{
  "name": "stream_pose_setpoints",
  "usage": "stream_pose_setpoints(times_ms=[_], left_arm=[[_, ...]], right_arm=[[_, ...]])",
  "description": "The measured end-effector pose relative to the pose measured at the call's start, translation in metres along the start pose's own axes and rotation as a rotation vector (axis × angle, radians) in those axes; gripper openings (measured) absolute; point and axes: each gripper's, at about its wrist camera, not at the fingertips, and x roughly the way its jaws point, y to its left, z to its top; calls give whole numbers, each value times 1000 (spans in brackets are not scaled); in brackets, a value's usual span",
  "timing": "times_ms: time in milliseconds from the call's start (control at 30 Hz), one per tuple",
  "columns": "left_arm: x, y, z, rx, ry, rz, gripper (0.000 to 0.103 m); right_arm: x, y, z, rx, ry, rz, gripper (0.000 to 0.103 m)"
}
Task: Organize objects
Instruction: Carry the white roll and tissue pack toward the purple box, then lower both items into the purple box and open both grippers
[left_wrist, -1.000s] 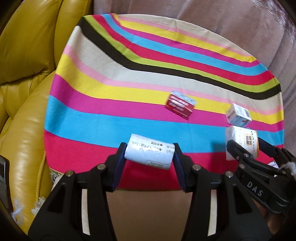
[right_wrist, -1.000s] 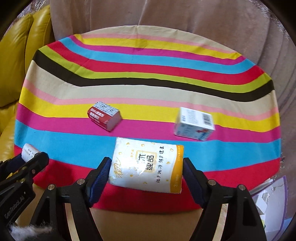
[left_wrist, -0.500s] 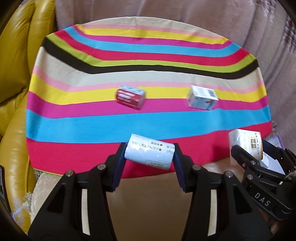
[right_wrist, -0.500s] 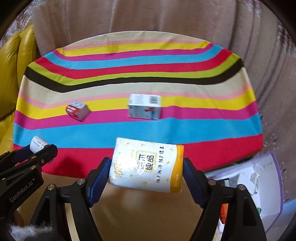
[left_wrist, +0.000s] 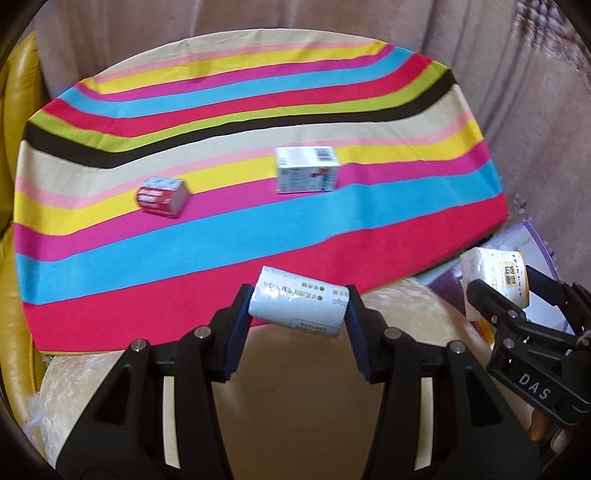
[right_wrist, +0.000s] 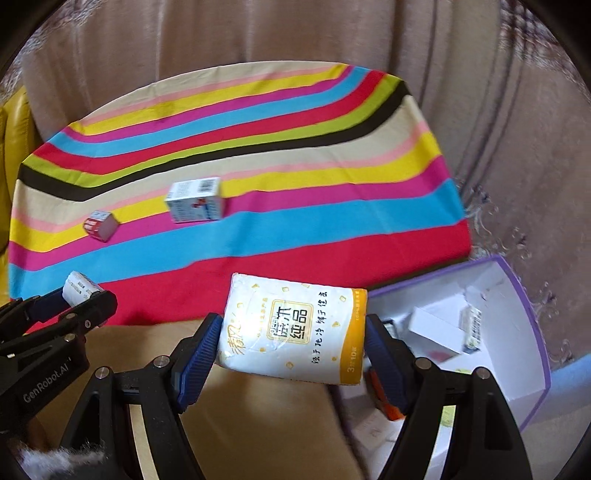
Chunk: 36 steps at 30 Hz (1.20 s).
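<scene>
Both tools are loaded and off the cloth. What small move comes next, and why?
Probably swing the right tool rightward over the purple-edged box beside it: it grips the tissue pack, and that box already holds sorted items.

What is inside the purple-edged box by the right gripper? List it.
The purple-edged box holds a white carton, a small printed pack and something pink. The tissue pack and the right gripper cover its near-left part.
</scene>
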Motion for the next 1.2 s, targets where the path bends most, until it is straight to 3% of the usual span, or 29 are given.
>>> stream_pose_setpoints(times_ms=[300, 733, 1067, 1200], left_arm=[[6, -57, -1, 101, 21, -55, 53], [11, -148, -10, 256, 57, -195, 53], [7, -182, -10, 325, 52, -325, 53], [6, -191, -11, 345, 63, -393, 60]], right_arm=[[-6, -58, -19, 77, 12, -56, 77], [-18, -137, -43, 197, 16, -172, 77], [-21, -175, -49, 265, 19, -246, 77], [-25, -178, -48, 270, 6, -262, 78]])
